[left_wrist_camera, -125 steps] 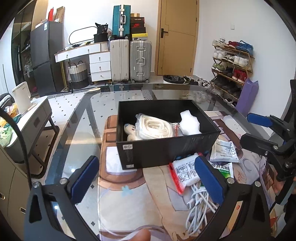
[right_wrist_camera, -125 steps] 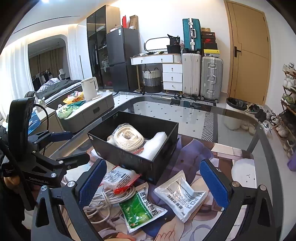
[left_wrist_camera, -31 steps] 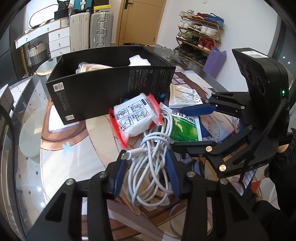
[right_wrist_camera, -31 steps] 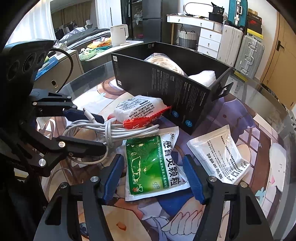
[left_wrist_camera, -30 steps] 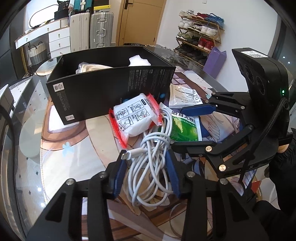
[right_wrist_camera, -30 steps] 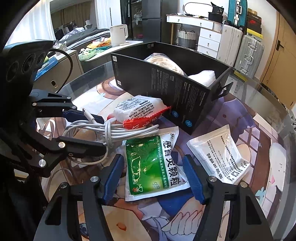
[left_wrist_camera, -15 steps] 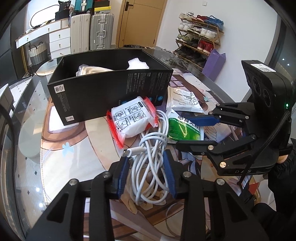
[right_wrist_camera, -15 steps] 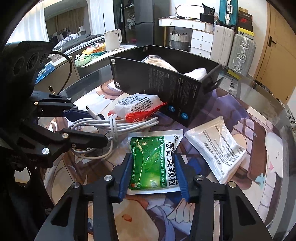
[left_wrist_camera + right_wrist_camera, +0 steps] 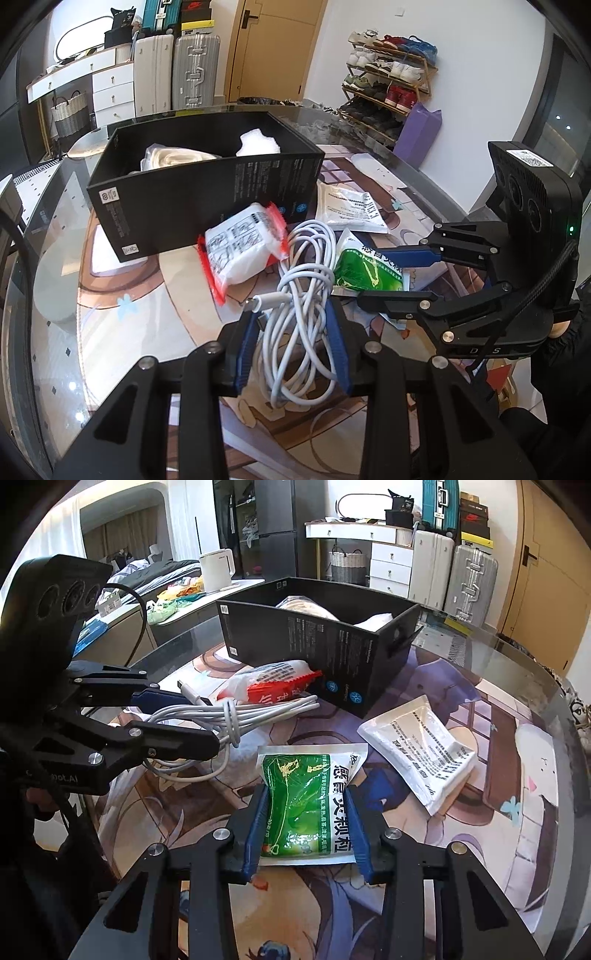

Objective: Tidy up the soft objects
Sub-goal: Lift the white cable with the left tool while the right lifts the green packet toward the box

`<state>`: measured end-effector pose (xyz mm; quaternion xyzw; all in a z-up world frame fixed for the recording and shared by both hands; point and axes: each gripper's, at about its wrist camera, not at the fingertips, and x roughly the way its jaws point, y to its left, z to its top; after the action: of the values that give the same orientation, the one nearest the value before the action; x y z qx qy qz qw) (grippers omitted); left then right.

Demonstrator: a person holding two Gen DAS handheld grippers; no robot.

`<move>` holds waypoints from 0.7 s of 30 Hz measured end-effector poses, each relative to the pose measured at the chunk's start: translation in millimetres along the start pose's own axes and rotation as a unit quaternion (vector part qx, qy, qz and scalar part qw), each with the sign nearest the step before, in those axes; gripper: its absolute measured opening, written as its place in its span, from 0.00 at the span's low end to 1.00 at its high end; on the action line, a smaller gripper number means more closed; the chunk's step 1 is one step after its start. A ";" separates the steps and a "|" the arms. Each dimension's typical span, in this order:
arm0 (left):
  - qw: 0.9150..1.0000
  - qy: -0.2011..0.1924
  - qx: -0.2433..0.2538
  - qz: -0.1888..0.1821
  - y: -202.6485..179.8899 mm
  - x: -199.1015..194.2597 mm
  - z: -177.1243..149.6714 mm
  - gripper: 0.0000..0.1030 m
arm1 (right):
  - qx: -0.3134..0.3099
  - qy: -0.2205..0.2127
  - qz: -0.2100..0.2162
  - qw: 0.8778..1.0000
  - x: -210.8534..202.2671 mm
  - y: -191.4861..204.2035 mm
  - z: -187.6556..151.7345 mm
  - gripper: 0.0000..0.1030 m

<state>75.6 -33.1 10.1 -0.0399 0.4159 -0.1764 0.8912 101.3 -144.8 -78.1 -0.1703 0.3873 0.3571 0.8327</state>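
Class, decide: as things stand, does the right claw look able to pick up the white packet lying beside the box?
Probably not yet. The right claw is shut on the green packet; the white packet lies unobstructed to its right.

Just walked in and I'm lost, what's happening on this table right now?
A person is tidying soft items into the black box. The left tool has closed on the bundled white cable, and the right tool has closed on the green packet. A red-edged white packet and a plain white packet lie on the table beside the box, not yet packed.
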 end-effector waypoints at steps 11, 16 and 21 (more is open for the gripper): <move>1.000 -0.011 0.009 -0.009 -8.6 -5.0 5.3 0.33 | 0.019 -0.021 -0.018 0.999 -20.7 -8.3 -7.7 0.39; 1.000 -0.019 0.009 -0.004 -9.8 -10.8 8.6 0.33 | 0.023 -0.033 -0.023 0.999 -29.7 -11.4 -8.0 0.39; 0.999 -0.034 0.003 0.009 -5.8 -21.1 12.0 0.33 | 0.026 -0.051 -0.025 0.998 -37.7 -11.8 -4.1 0.39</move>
<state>70.5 -32.1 34.4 -0.0394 0.3849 -0.1687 0.9066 90.9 -172.7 -51.8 -0.1401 0.3494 0.3343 0.8640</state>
